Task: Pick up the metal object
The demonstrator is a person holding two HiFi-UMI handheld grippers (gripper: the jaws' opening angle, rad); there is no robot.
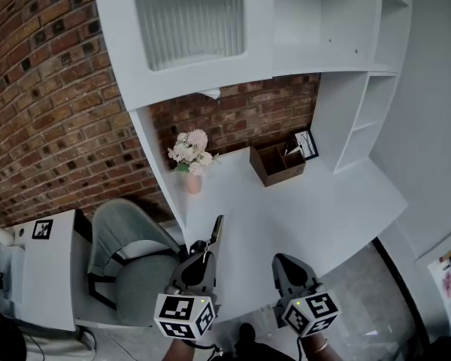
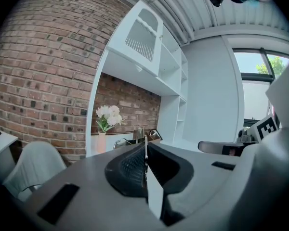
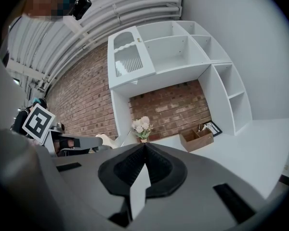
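Metal object (image 1: 218, 230): just one, looks like a thin flat strip. It's pinched edge-on in the left tongs (image 1: 208, 250) and pokes out past the tips, over the near edge of the white table (image 1: 308, 216). Going left to right there's one grey chair (image 1: 128, 265), one vase of pale flowers (image 1: 190, 160), one wooden box (image 1: 276, 164) and one framed picture (image 1: 307, 143). Both tongs are held low and side by side, pointing ahead and tipped upward. The right tongs (image 1: 280, 259) are closed on nothing. The left gripper view shows the metal object (image 2: 145, 139) as a bright sliver, plus a window (image 2: 260, 76) the head view doesn't catch.
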